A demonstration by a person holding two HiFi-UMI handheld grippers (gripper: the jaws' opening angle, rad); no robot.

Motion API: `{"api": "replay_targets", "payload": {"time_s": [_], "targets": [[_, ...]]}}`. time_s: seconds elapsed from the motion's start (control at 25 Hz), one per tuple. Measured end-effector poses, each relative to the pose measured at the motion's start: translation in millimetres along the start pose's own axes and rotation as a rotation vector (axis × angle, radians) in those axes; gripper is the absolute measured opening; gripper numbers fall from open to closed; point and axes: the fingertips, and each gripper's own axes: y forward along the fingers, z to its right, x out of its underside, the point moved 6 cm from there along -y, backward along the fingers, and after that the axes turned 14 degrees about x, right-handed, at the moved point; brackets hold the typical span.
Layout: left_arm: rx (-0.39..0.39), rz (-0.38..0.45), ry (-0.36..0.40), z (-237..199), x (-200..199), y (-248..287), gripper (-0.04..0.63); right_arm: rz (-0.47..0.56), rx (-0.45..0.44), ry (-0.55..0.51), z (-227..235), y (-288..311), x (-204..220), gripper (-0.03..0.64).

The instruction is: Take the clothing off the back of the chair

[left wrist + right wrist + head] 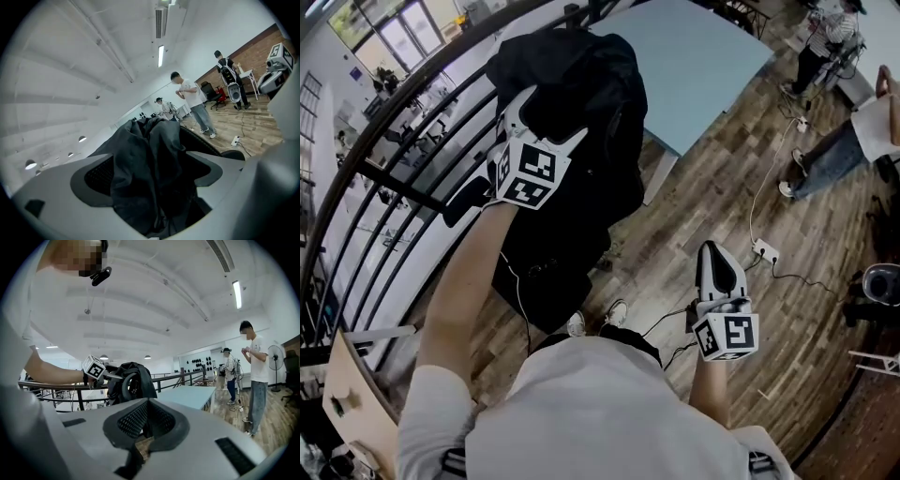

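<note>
Dark clothing (591, 75), upper centre, is draped over the chair (206, 139) back; grasp being set, left hand-held gripper (546, 120) spread around a fold, closure judged needed next; right hand-held gripper (717, 255) pressed together, lower right.

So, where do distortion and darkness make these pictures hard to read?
Head view: fisheye bends the railing into arcs; the black clothing shows few folds. Left gripper view: near jaws look soft. Right gripper view: dark corners, bright ceiling lamp.
</note>
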Motion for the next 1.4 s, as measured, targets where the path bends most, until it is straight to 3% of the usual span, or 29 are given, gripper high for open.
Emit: {"api": "replay_targets", "payload": {"time_s": [0.2, 0.32, 0.48, 0.68, 0.96, 1.0, 1.08, 1.2, 1.4], "targets": [[-0.053, -0.067, -0.011, -16.7, 7.5, 13.7, 0.483, -0.007, 0.009, 0.005, 6.6, -0.5, 2.9, 0.020], [-0.053, -0.105, 0.022, -29.2, 7.7, 18.1, 0.505, -0.012, 0.015, 0.007, 10.2, 0.9, 5.3, 0.020], [0.009, -0.174, 0.082, -44.9, 3.8, 27.1, 0.536, -0.019, 0.017, 0.005, 13.3, 1.0, 7.5, 0.020], [0.146, -0.231, 0.103, -56.2, 0.8, 47.2, 0.543, -0.027, 0.026, 0.002, 16.3, 0.6, 7.8, 0.020], [0.224, -0.136, 0.077, -56.6, 11.1, 64.7, 0.537, -0.044, 0.050, 0.004, 24.3, -1.1, 12.1, 0.020], [0.231, -0.139, 0.081, -55.2, 11.8, 64.4, 0.512, -0.049, 0.053, 0.005, 25.3, -0.9, 13.2, 0.020], [0.238, -0.161, 0.115, -48.4, 12.7, 65.0, 0.363, -0.053, 0.054, 0.006, 26.7, -0.1, 15.8, 0.020], [0.216, -0.177, 0.146, -41.5, 15.4, 67.6, 0.280, -0.048, 0.044, 0.003, 26.3, 2.9, 17.0, 0.020], [0.154, -0.185, 0.132, -49.4, 16.7, 62.5, 0.154, -0.051, 0.040, 0.001, 20.5, 5.8, 12.8, 0.020]]}}
